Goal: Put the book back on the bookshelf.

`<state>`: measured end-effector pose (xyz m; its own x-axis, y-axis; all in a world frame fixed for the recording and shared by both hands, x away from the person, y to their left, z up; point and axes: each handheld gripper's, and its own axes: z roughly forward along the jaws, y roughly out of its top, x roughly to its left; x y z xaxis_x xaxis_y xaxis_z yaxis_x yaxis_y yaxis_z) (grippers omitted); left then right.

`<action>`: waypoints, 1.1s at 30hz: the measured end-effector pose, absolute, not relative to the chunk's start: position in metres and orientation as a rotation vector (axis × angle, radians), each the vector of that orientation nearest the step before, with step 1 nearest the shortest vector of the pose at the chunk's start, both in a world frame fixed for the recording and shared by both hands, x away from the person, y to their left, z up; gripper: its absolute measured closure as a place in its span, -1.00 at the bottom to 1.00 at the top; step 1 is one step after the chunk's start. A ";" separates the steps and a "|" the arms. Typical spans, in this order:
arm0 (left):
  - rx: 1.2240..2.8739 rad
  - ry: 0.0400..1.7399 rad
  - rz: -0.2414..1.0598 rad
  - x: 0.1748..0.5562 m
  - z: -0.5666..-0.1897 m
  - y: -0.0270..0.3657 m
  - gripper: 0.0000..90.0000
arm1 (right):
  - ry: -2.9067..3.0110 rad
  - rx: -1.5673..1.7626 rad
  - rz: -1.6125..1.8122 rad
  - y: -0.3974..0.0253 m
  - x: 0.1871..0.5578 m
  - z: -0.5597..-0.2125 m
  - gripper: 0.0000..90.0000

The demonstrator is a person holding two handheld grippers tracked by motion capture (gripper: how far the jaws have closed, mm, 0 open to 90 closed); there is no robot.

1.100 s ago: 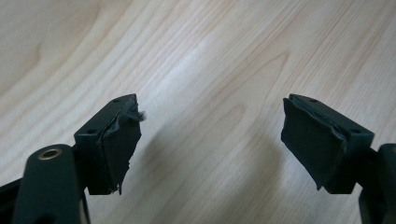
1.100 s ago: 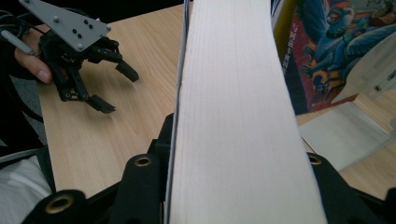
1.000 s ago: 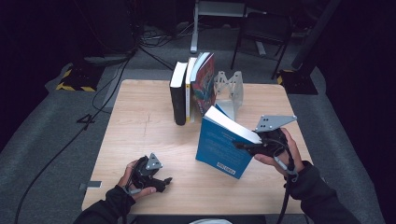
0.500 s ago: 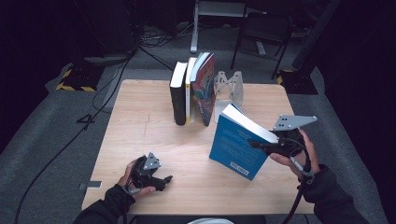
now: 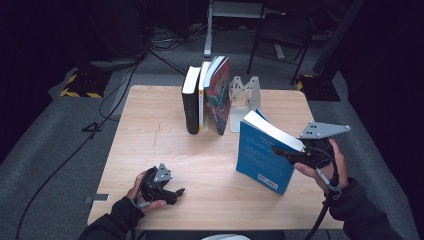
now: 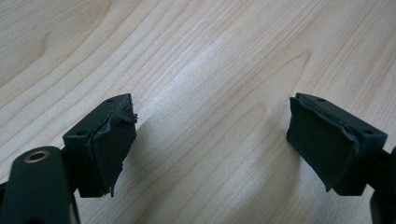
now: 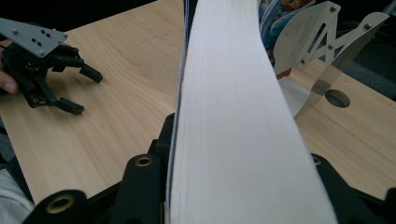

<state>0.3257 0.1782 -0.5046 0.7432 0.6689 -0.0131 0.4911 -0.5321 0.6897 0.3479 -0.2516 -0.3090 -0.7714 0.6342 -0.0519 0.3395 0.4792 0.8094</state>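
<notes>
Blue book [image 5: 263,155] upright, spine leaning left

A light wooden desk [image 5: 150,130] is standing on grey carpeted floor [image 5: 55,140], and light is falling mostly on its top while the room beyond is lying in near darkness. Black cables [image 5: 107,100] are trailing across the floor at the left, passing a yellow-and-black striped block [image 5: 80,86]. Behind the desk a dark chair [image 5: 282,30] and the legs of a pale metal stand [image 5: 210,35] are showing dimly.
</notes>
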 end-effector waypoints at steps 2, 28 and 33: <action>2.249 0.859 0.330 0.326 -0.504 0.178 -0.66 | 2.390 0.813 1.179 -0.249 0.351 -0.305 0.34; 2.258 0.827 0.318 0.327 -0.504 0.180 -0.65 | 2.381 0.816 1.088 -0.215 0.399 -0.283 0.33; 2.259 0.825 0.316 0.326 -0.504 0.181 -0.65 | 2.346 0.843 1.078 -0.208 0.415 -0.279 0.33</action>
